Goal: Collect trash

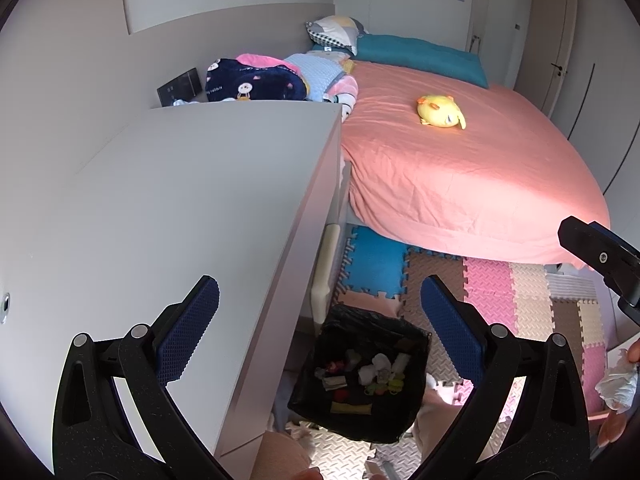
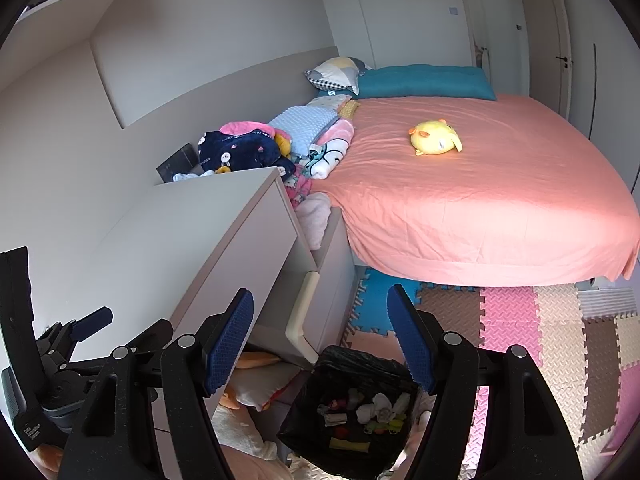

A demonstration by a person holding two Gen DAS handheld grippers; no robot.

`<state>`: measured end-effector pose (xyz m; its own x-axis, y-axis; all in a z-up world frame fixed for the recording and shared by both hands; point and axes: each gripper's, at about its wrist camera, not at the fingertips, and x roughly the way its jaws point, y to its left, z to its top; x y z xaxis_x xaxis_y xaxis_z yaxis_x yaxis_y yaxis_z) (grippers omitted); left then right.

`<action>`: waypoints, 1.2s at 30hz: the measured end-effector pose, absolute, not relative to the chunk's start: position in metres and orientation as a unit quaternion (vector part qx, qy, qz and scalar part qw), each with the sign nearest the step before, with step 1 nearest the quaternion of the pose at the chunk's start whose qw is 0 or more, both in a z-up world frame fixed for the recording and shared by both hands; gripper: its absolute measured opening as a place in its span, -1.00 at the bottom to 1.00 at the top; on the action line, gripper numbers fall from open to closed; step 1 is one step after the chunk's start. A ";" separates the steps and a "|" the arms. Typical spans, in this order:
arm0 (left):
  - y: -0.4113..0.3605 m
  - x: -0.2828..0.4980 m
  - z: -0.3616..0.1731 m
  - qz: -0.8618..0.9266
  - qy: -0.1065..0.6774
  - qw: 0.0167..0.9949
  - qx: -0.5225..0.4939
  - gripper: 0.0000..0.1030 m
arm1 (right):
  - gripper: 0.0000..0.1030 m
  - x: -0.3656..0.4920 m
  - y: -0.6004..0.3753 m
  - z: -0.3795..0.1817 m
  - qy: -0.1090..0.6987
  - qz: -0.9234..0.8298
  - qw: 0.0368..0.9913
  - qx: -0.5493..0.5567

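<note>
Both claws, left gripper (image 1: 320, 328) and right gripper (image 2: 320, 344), gaping empty, hovering over black-lined trash bin (image 2: 352, 412). Scouting next scrap; approaching low, squeezing square.

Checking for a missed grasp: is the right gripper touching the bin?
Apart. In the right wrist view the right gripper is open and empty, floor mat visible between its fingers, above the bin.

One bin (image 2: 352, 412), one bed (image 2: 480, 200), one yellow plush (image 2: 435, 137), two pillows (image 2: 424, 82).
</note>
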<state>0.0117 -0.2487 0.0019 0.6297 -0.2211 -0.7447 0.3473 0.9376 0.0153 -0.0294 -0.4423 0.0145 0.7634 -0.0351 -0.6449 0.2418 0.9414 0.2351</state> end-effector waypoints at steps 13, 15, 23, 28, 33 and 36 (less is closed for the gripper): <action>-0.251 0.012 0.000 -0.156 0.398 0.900 0.083 0.89 | 0.36 -0.029 -0.445 0.013 0.336 -0.076 0.926 0.153; -0.251 0.012 0.000 -0.156 0.398 0.900 0.085 0.89 | 0.36 -0.029 -0.445 0.014 0.336 -0.075 0.926 0.154; -0.250 0.012 -0.002 -0.162 0.396 0.900 0.084 0.89 | 0.36 -0.030 -0.447 0.013 0.336 -0.076 0.926 0.153; -0.250 0.010 -0.003 -0.168 0.395 0.899 0.084 0.89 | 0.36 -0.030 -0.447 0.012 0.337 -0.076 0.926 0.152; -0.250 0.008 -0.001 -0.168 0.383 0.904 0.085 0.89 | 0.36 -0.030 -0.447 0.012 0.337 -0.076 0.926 0.152; -0.249 0.009 -0.001 -0.166 0.385 0.904 0.078 0.89 | 0.36 -0.030 -0.447 0.012 0.337 -0.076 0.926 0.152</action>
<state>0.0092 -0.2488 -0.0012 0.6476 -0.2408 -0.7230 0.3603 0.9328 0.0121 -0.0296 -0.4466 0.0120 0.7614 -0.0380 -0.6472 0.2429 0.9423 0.2305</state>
